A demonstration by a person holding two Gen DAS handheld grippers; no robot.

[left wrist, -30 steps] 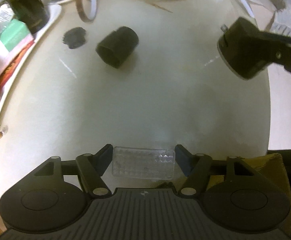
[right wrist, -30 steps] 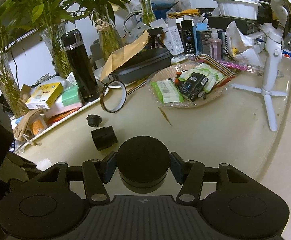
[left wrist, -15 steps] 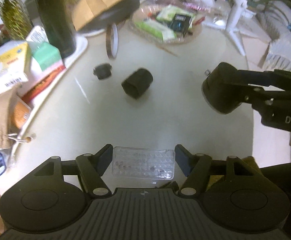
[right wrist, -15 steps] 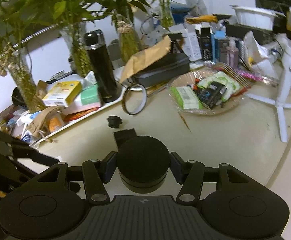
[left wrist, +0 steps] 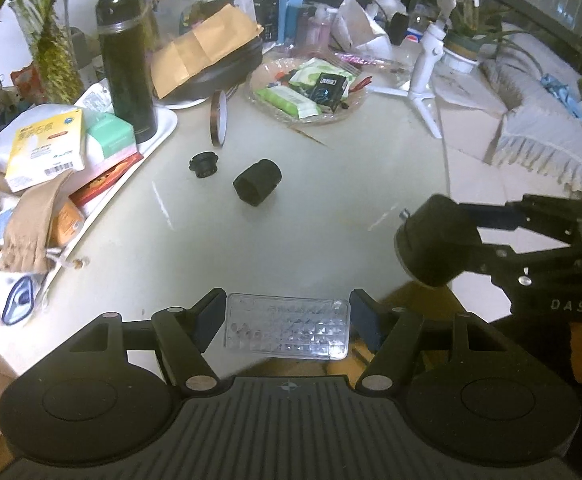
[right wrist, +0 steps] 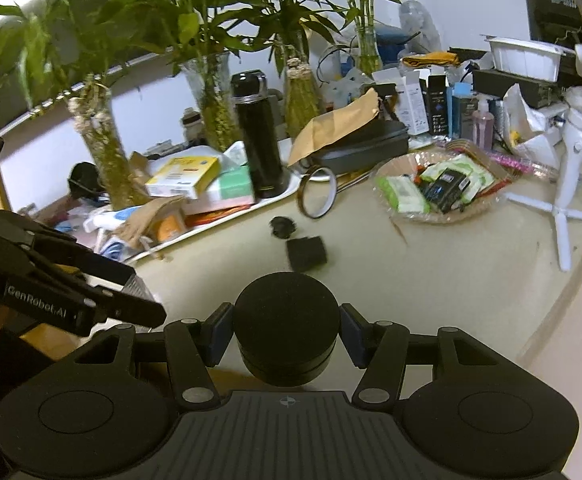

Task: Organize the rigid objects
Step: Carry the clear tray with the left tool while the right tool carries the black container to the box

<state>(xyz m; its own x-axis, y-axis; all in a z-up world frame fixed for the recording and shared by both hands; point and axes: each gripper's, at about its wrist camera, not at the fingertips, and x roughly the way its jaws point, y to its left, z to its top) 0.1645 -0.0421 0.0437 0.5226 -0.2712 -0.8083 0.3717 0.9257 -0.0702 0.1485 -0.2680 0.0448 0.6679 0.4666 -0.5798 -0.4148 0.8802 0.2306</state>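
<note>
My left gripper [left wrist: 287, 322] is shut on a clear plastic box [left wrist: 287, 330] with a faceted lid, held above the near edge of the cream table [left wrist: 311, 208]. My right gripper [right wrist: 287, 334] is shut on a round black container [right wrist: 287, 324]; the left wrist view shows that black container [left wrist: 437, 240] off to the right, over the table's edge. On the table farther off lie a black cylindrical piece [left wrist: 257, 182] on its side and a small black cap [left wrist: 203, 164]. A brown tape ring [left wrist: 219, 118] stands on edge behind them.
A white tray [left wrist: 163, 128] at the left holds a black flask [left wrist: 127, 64], boxes and packets. A shallow dish [left wrist: 311, 96] of packets sits at the back, a white tripod stand [left wrist: 427, 76] to its right. Vases of bamboo [right wrist: 211, 80] line the back.
Both grippers have risen and drawn back from the table, each keeping its object. The left wrist view has tilted up, so more of the cluttered back of the table shows.
</note>
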